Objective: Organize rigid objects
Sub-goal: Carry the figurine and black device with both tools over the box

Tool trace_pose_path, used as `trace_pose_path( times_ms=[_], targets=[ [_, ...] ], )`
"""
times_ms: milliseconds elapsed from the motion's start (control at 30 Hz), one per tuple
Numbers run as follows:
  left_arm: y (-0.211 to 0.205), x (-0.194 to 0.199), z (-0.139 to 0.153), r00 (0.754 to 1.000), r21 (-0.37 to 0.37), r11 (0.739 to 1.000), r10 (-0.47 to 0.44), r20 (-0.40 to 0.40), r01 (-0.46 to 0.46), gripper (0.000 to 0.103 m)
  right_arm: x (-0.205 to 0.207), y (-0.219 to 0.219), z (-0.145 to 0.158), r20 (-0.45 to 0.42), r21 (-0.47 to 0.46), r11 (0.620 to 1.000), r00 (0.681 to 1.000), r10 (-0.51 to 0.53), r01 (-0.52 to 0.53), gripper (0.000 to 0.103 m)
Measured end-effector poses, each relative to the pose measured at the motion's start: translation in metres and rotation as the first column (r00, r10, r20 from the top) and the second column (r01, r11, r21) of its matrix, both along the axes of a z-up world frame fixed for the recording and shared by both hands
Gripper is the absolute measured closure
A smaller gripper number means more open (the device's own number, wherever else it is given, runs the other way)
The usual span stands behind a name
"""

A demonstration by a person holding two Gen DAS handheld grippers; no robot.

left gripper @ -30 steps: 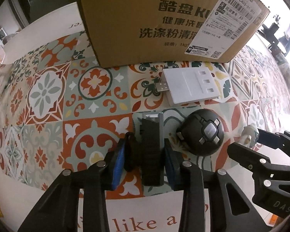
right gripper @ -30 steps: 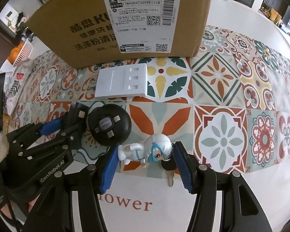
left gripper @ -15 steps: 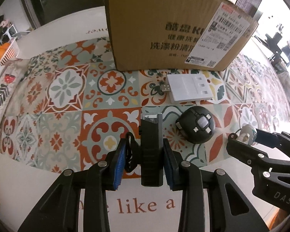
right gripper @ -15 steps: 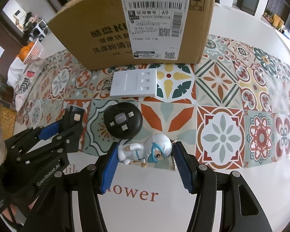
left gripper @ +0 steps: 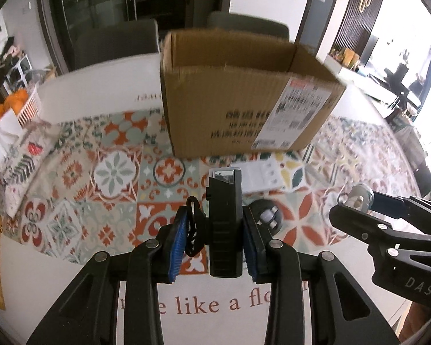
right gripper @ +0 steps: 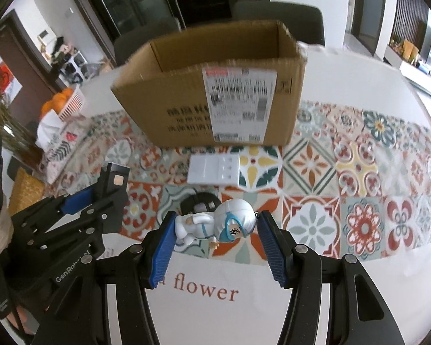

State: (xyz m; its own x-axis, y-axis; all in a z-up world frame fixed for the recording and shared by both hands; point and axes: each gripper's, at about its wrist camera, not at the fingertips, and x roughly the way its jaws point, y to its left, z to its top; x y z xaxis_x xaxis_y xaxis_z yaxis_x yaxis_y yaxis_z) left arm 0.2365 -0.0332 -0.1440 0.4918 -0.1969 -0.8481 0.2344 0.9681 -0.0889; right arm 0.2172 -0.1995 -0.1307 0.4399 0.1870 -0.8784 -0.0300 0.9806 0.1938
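Note:
My left gripper (left gripper: 214, 230) is shut on a black rectangular device (left gripper: 225, 221), held above the patterned mat; the same device (right gripper: 115, 189) shows at the left of the right wrist view. My right gripper (right gripper: 217, 228) is shut on a white astronaut figurine (right gripper: 215, 225), also lifted; its head (left gripper: 357, 197) peeks out at the right of the left wrist view. Behind both stands an open cardboard box (left gripper: 244, 97) (right gripper: 215, 97). A white flat adapter (right gripper: 214, 169) (left gripper: 261, 172) and a black round gadget (right gripper: 199, 202) (left gripper: 265, 217) lie on the mat before the box.
A patterned table mat (left gripper: 115, 172) (right gripper: 359, 178) covers a white table with red lettering near me. A basket of oranges (left gripper: 17, 106) (right gripper: 66, 100) and folded cloth sit at the far left. Dark chairs (left gripper: 115, 46) stand behind the box.
Both grippers have risen with their objects, which left the mat. The views have tilted up, so the box's open top and the room behind now show.

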Motion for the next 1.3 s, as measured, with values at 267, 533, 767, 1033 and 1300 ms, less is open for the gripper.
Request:
trace_pose_path(
  times_ms=[267, 533, 767, 1033, 1300],
  targets=[
    [-0.003, 0.005, 0.039, 0.996, -0.025, 1.000, -0.007, 0.085, 0.009, 0.068, 0.005, -0.002, 0.038, 0.107, 0.000, 1.000, 0.994, 0.000, 0.000, 0.046],
    [-0.005, 0.017, 0.070, 0.987, -0.031, 0.999, -0.007, 0.159, 0.012, 0.068, 0.017, -0.004, 0.065, 0.188, -0.001, 1.000, 0.982, 0.008, -0.008, 0.046],
    [-0.009, 0.038, 0.092, 0.985, -0.029, 0.999, -0.010, 0.173, 0.016, 0.068, 0.033, -0.003, 0.087, 0.248, -0.018, 1.000, 0.968, 0.022, -0.018, 0.046],
    [-0.013, 0.062, 0.114, 0.979, -0.027, 1.000, -0.007, 0.202, 0.013, 0.068, 0.057, -0.005, 0.110, 0.301, -0.023, 0.999, 0.953, 0.034, -0.028, 0.046],
    [-0.015, 0.086, 0.125, 0.978, -0.009, 1.000, -0.009, 0.207, 0.011, 0.068, 0.086, -0.008, 0.120, 0.308, -0.019, 0.998, 0.950, 0.056, -0.052, 0.046]
  ],
)
